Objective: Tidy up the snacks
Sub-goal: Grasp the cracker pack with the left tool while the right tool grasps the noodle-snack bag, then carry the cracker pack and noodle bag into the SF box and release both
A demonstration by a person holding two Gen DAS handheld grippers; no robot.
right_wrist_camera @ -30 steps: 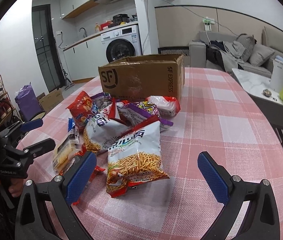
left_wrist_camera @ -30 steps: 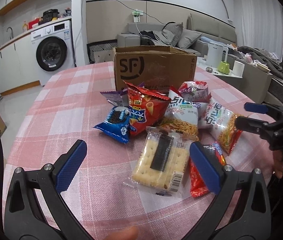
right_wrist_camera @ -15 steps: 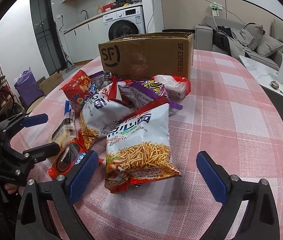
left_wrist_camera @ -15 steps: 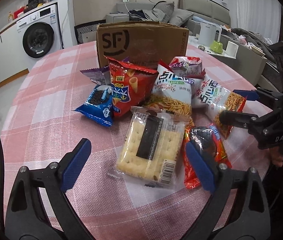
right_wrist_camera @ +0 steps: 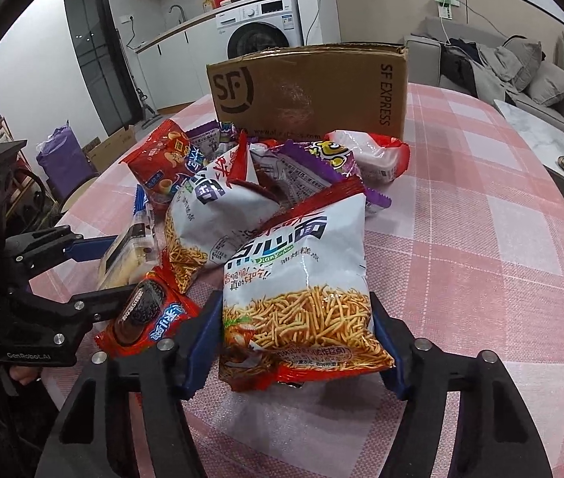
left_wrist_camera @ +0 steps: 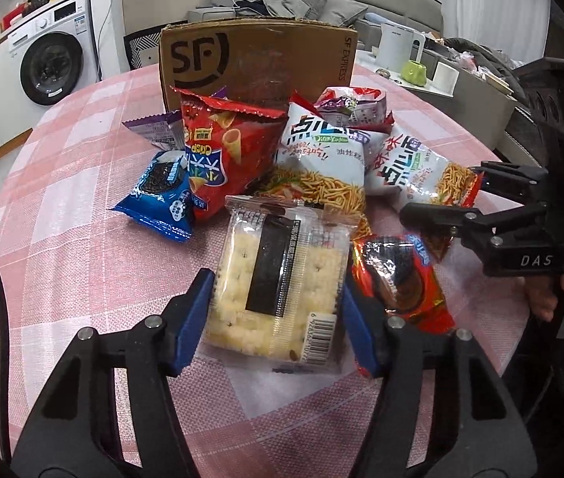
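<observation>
A pile of snack bags lies on the pink checked table in front of a brown SF cardboard box (left_wrist_camera: pixel 258 59). My left gripper (left_wrist_camera: pixel 276 285) is closing, and its blue pads touch both sides of a clear cracker pack (left_wrist_camera: pixel 278 255) at the near edge of the pile. My right gripper (right_wrist_camera: pixel 294 300) is closing too, its pads against the sides of a white and red noodle snack bag (right_wrist_camera: pixel 301 279). A red cookie pack (left_wrist_camera: pixel 401 279) lies between the two grippers. The left gripper's fingers (right_wrist_camera: pixel 82 247) show at the left of the right wrist view.
A red cone-crisp bag (left_wrist_camera: pixel 226 151), a blue cookie pack (left_wrist_camera: pixel 162 195), a second noodle bag (left_wrist_camera: pixel 321 159) and purple packets crowd the space before the box. The tablecloth (left_wrist_camera: pixel 62 239) is bare to the left. A washing machine (left_wrist_camera: pixel 52 67) and a sofa stand beyond.
Both grippers came down and forward onto the pile. Their jaws narrowed from wide open, the left around the cracker pack and the right around the noodle snack bag.
</observation>
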